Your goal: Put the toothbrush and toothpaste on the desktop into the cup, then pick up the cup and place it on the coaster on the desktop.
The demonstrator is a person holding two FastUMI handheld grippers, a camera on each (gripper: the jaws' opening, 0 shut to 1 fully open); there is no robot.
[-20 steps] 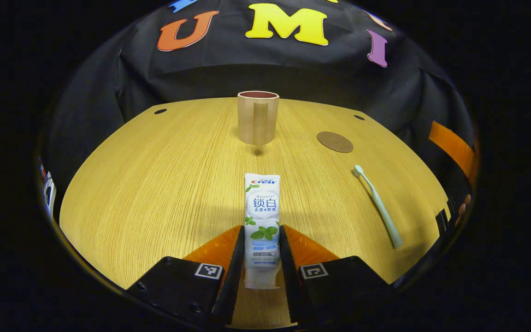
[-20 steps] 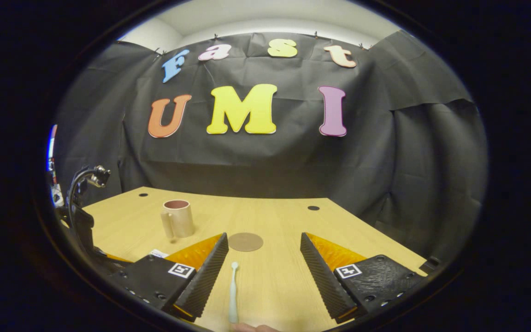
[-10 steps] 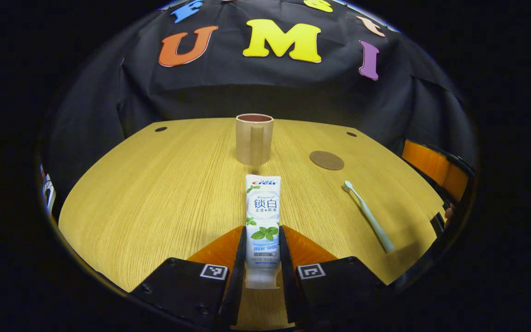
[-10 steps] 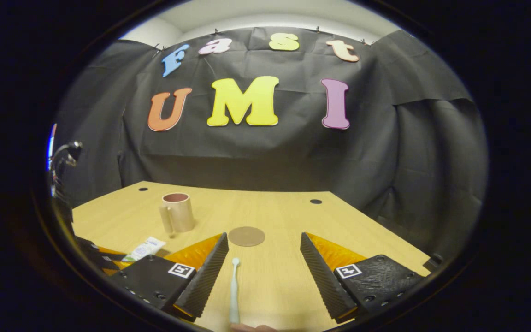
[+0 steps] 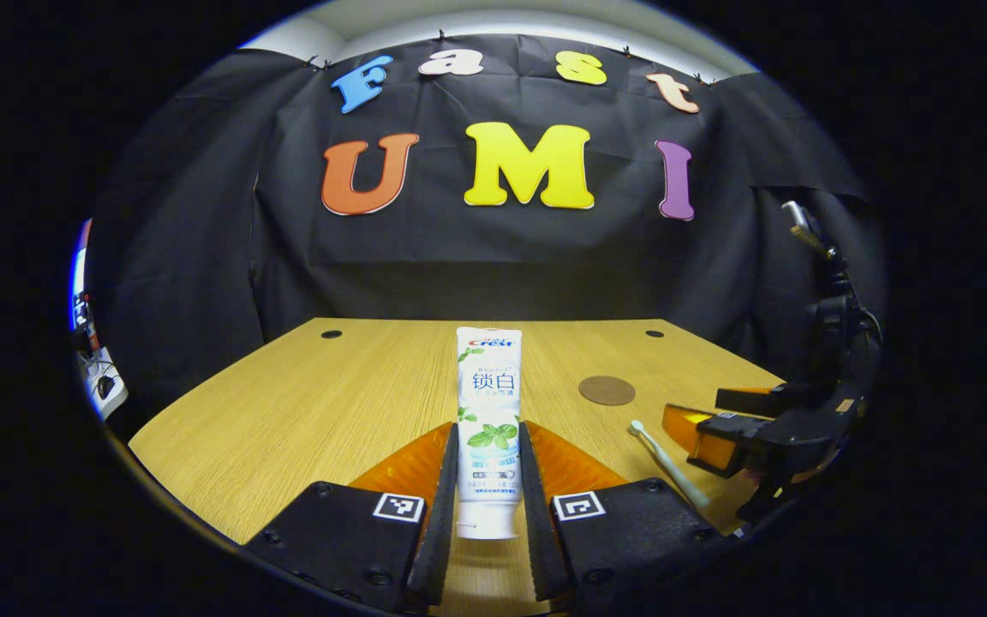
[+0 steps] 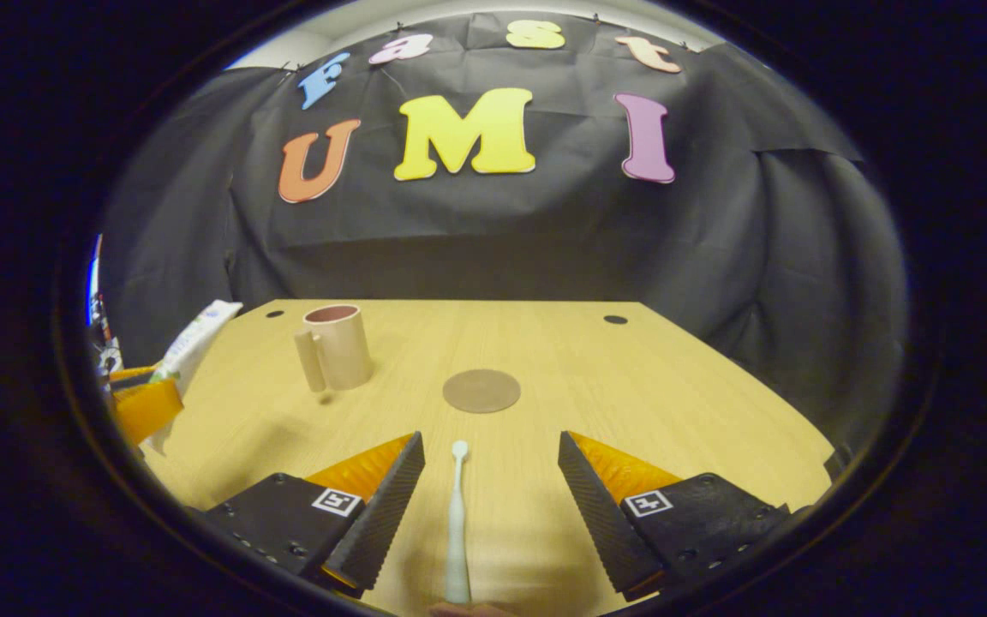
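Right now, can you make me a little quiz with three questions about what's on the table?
1. True or false: the left gripper is shut on the toothpaste.
2. What lies between the right gripper's open fingers? A) the cup B) the toothbrush C) the coaster
3. Fill in: the cup stands beside the coaster, not ___ it.

Key: 1 true. 2 B, the toothbrush, lying on the table. 3 on.
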